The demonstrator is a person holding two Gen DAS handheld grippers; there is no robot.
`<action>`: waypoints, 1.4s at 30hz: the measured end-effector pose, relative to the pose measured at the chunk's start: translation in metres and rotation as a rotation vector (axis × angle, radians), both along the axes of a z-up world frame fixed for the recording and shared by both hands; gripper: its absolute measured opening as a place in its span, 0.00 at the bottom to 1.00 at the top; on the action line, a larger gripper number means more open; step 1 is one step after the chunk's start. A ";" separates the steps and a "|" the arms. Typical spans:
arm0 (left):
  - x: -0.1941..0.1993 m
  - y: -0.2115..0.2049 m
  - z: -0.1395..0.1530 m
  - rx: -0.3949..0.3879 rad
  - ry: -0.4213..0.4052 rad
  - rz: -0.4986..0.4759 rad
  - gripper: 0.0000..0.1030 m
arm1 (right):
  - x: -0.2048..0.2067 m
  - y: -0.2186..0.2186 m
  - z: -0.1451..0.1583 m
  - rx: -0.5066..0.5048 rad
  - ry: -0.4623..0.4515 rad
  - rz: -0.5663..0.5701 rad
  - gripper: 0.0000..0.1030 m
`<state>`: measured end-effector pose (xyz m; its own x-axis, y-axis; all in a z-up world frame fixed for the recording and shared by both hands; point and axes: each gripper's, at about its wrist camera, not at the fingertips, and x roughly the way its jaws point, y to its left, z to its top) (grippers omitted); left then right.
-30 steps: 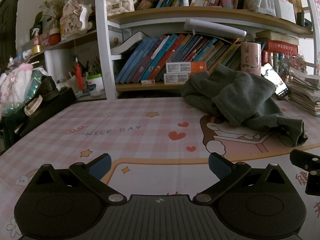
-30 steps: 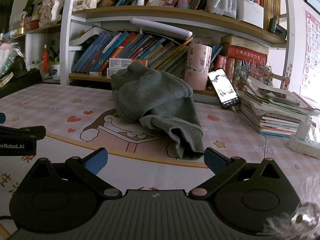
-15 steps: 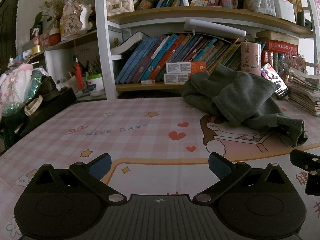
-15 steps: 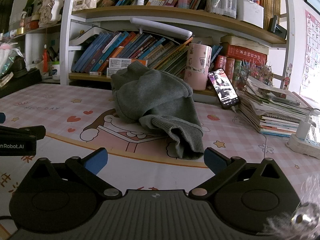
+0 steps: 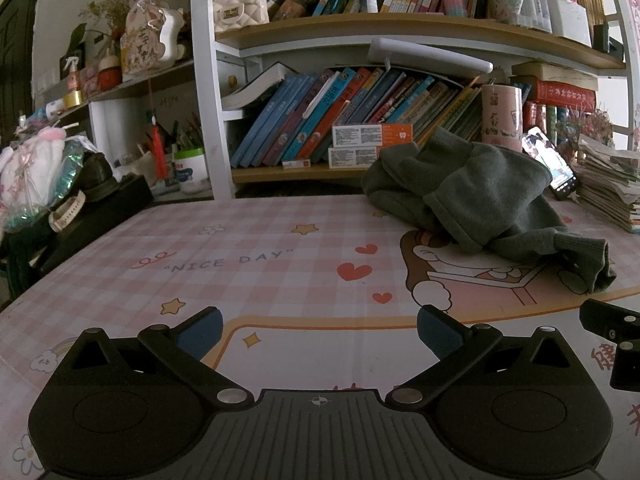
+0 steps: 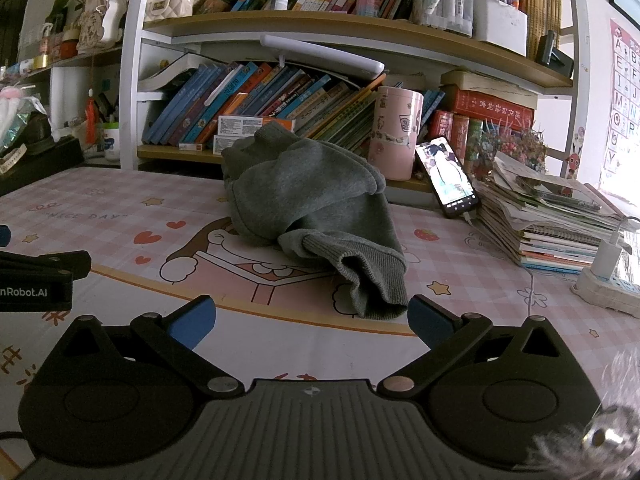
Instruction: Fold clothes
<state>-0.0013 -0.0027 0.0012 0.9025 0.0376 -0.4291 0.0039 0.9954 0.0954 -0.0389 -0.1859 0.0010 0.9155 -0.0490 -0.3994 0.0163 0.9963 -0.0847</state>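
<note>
A grey-green sweatshirt (image 6: 316, 204) lies crumpled in a heap on a table covered by a pink checked cloth (image 5: 248, 264) printed with hearts, stars and a cartoon face. Nothing is folded yet. One ribbed cuff (image 6: 376, 284) spills off the front of the heap toward the cameras. Behind the sweatshirt stands a white bookshelf (image 5: 206, 92) packed with leaning books. Just behind and to the right of the sweatshirt are a tall pink cup (image 6: 396, 132) and a phone (image 6: 448, 176) propped upright, then a stack of papers and notebooks (image 6: 560, 220) further right. In front of the sweatshirt, the right gripper (image 6: 312, 320) rests low with its blue-padded jaws spread wide and empty, the cuff just ahead of them. The left gripper (image 5: 318, 330) sits well to the left of the sweatshirt, also spread apart and holding nothing. Likely risks: pulling the bunched cloth out flat could sweep it into the cup or knock over the phone, and pinching only the cuff may drag the heap rather than open it.
</note>
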 end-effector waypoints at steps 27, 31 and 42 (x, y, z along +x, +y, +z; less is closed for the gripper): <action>0.002 -0.003 -0.001 -0.010 0.012 -0.045 1.00 | 0.001 0.000 0.000 -0.005 0.003 0.001 1.00; 0.001 -0.004 -0.001 -0.017 0.005 -0.073 1.00 | 0.001 0.002 -0.001 -0.016 0.007 0.007 1.00; -0.001 -0.004 0.004 -0.022 -0.022 -0.137 1.00 | 0.009 -0.001 -0.003 0.021 0.054 0.041 1.00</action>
